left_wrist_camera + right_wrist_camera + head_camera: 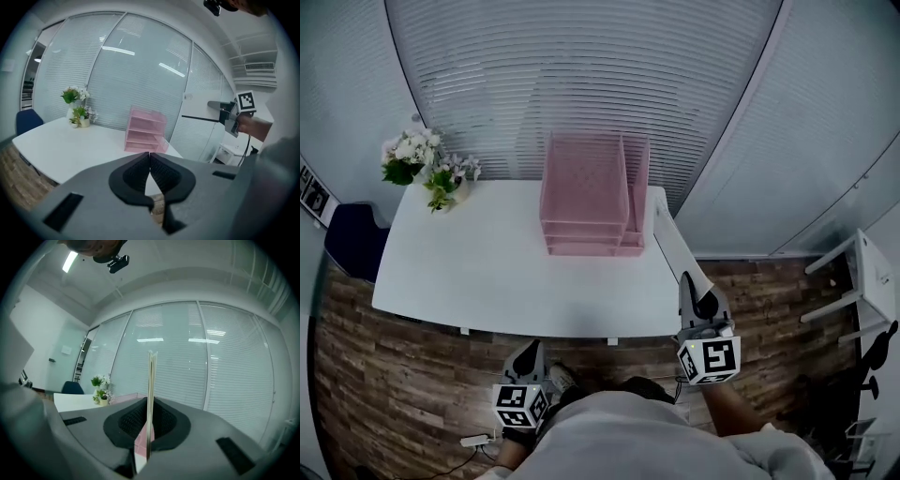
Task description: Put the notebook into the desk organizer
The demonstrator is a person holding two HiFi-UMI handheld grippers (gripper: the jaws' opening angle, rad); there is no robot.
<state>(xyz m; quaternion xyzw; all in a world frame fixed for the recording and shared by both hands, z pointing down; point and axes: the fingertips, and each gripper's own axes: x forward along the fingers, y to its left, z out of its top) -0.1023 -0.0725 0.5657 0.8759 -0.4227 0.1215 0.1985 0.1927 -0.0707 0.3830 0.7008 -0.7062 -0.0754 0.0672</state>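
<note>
The pink mesh desk organizer (586, 197) stands upright at the back of the white table (469, 272), right of centre. My right gripper (697, 298) is off the table's right front corner, shut on the notebook (673, 246). The notebook is held on edge and reaches toward the organizer's right side. In the right gripper view the notebook (151, 390) rises as a thin sheaf between the pads of the right gripper (149, 423). My left gripper (526, 361) is low in front of the table, shut and holding nothing. In the left gripper view the left gripper (150, 164) points at the organizer (144, 132).
A pot of white flowers (427, 169) sits on the table's back left corner. A dark blue chair (352, 239) is at the table's left end. A white rack (862, 281) stands on the wooden floor to the right. Blinds cover the curved glass wall behind.
</note>
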